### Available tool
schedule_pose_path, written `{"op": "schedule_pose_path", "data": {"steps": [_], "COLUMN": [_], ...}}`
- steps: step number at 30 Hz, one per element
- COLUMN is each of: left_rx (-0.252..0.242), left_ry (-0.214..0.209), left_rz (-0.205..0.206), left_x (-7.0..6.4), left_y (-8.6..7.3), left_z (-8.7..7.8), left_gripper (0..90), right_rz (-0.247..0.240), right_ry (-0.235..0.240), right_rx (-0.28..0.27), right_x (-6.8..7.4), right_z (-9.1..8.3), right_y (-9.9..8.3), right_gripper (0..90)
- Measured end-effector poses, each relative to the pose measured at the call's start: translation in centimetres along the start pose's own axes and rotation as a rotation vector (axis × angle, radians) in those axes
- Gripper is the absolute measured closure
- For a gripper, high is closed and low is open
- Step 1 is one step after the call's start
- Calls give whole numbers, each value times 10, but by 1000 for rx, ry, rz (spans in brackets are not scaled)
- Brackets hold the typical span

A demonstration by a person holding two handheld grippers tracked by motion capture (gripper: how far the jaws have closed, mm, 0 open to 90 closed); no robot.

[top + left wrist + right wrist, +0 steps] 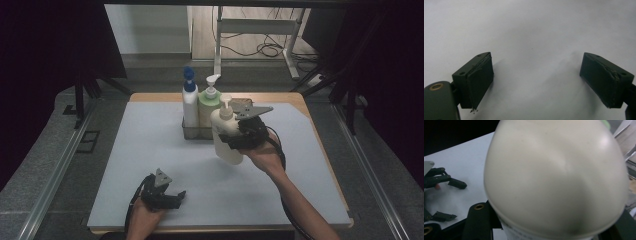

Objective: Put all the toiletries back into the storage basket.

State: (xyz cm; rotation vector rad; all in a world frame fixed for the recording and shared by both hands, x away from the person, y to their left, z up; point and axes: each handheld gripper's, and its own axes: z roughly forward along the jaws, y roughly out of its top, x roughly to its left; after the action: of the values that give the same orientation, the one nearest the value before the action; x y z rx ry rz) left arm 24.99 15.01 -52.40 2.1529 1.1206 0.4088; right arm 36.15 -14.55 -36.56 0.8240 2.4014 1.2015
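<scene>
Transfer step: right gripper (239, 136), jaws clamped on the cream pump bottle (226, 137), carries it (left gripper (167, 196) jaws apart, empty); next, careful upright placement.

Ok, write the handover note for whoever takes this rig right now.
Right gripper: shut on the cream bottle, held tilted beside the rack.
Left gripper: open, holding nothing, low over the mat near its front edge.
Rack: blue-capped bottle and green bottle stand in it.
Done: cream bottle gripped.
Left: probably seat it in the rack, though which way it is going can't be told; then release.
</scene>
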Motion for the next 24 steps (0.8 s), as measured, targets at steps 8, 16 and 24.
{"op": "schedule_pose_path", "data": {"steps": [8, 16, 24], "left_rx": [0, -1, -1], "left_ry": [0, 0, 0], "left_rz": [0, -1, 0], "left_x": [0, 0, 0], "left_y": [0, 0, 0], "left_z": [0, 0, 0], "left_gripper": [114, 114, 114], "right_rz": [17, 32, 51], "right_ry": [-36, -72, -110], "right_rx": [-8, -15, -24], "right_x": [-14, -27, -40], "right_z": [-10, -17, -21], "right_y": [3, 7, 10], "right_gripper": [387, 387, 387]}}
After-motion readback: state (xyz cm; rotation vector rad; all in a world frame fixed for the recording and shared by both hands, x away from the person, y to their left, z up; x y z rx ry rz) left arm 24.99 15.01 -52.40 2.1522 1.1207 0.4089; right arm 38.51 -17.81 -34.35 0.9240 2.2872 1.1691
